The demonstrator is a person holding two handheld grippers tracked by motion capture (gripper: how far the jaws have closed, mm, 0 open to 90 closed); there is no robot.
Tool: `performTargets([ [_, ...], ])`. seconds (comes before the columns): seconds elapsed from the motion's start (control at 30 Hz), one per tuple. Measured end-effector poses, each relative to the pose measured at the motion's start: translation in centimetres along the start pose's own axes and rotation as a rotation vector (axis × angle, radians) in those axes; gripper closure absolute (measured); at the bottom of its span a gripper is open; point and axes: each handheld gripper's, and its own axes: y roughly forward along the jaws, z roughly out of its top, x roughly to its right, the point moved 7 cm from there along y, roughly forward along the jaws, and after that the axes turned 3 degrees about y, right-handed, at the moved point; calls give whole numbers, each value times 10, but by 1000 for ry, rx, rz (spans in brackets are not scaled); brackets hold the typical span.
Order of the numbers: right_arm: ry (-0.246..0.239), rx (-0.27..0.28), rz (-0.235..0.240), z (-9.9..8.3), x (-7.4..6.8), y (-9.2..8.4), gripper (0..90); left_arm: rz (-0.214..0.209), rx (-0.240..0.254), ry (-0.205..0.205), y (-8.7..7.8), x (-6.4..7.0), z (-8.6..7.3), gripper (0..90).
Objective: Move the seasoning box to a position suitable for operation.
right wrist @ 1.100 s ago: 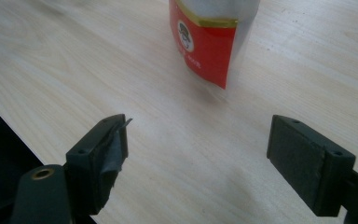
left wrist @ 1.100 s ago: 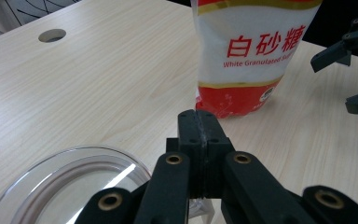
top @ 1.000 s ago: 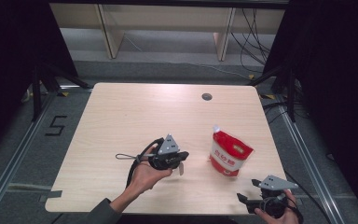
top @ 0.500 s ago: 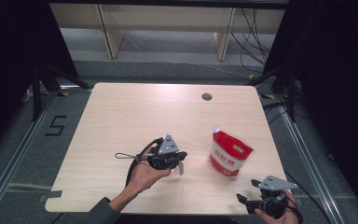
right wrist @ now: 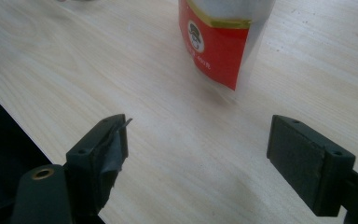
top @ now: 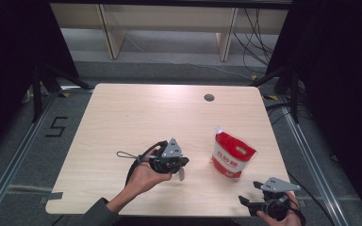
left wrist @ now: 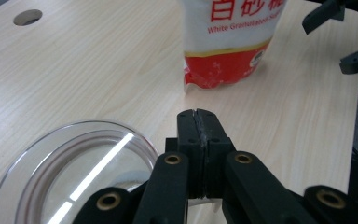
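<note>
Sugar pouch standing on surface: soft, crinkly, bottom-heavy; best pinched at top seal. Left gripper closed, empty; right gripper spread wide

black gripper jaws with brass screws (grey plate on top).

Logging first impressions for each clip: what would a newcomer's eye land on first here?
First, the red and white sugar pouch, standing alone on the right half of the pale wooden table. Next, the left gripper, jaws shut, pointing at the pouch from mid-table with a clear round lid just beneath it. The right gripper waits wide open at the near right corner.
</note>
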Motion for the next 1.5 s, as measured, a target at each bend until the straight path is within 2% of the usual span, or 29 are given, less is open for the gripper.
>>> performTargets([
  [0.07, -13, 3, -12, 0, 2, 0, 211, -3, -8, 5, -1, 1, 0, 886],
  [0.23, -5, 6, -9, 0, 1, -1, 212, -11, -45, 50, -5, 4, -2, 887],
  [0.27, -5, 7, -7, 1, 2, 0, 212, -23, -44, 57, -5, 6, -2, 885],
  [0.3, -6, 9, -6, 1, 2, 0, 211, -13, -42, 56, -6, 7, -3, 885],
  [0.37, -2, 4, -3, 1, 1, -1, 213, -17, -55, 89, -9, 9, -5, 885],
  [0.4, -6, 8, 0, 1, 1, -1, 213, -16, -52, 78, -9, 11, -5, 885],
  [0.57, 0, 7, 3, 1, 1, -1, 213, -27, -60, 88, -15, 13, -9, 886],
  [0.6, 0, 6, 3, 1, 1, -1, 213, -22, -74, 113, -19, 12, -12, 885],
  [0.8, -19, 13, 3, 2, 3, 0, 214, -17, -64, 124, -28, 9, -15, 886],
  [1.07, -6, 10, -1, 1, 2, -1, 213, 6, -25, 120, -33, 9, -17, 865],
  [1.2, -11, 20, 2, 2, 3, -1, 213, 35, 32, 100, -39, 9, -17, 846],
  [1.27, 11, 19, 6, 2, 1, 0, 213, 50, 71, 74, -47, 11, -17, 847],
  [1.3, 7, 15, 11, 1, 2, 0, 213, 72, 106, 51, -53, 12, -19, 842],
  [1.33, 9, 19, 3, 1, 1, -1, 213, 71, 130, 31, -55, 13, -19, 831],
  [1.4, 10, 23, 5, 2, 1, -1, 213, 96, 154, 1, -63, 13, -24, 811],
  [1.43, 1, 24, 5, 2, 2, -1, 213, 102, 177, -25, -65, 14, -27, 802],
  [1.5, 15, 15, 22, 2, 0, 0, 213, 113, 190, -70, -67, 16, -35, 761],
])
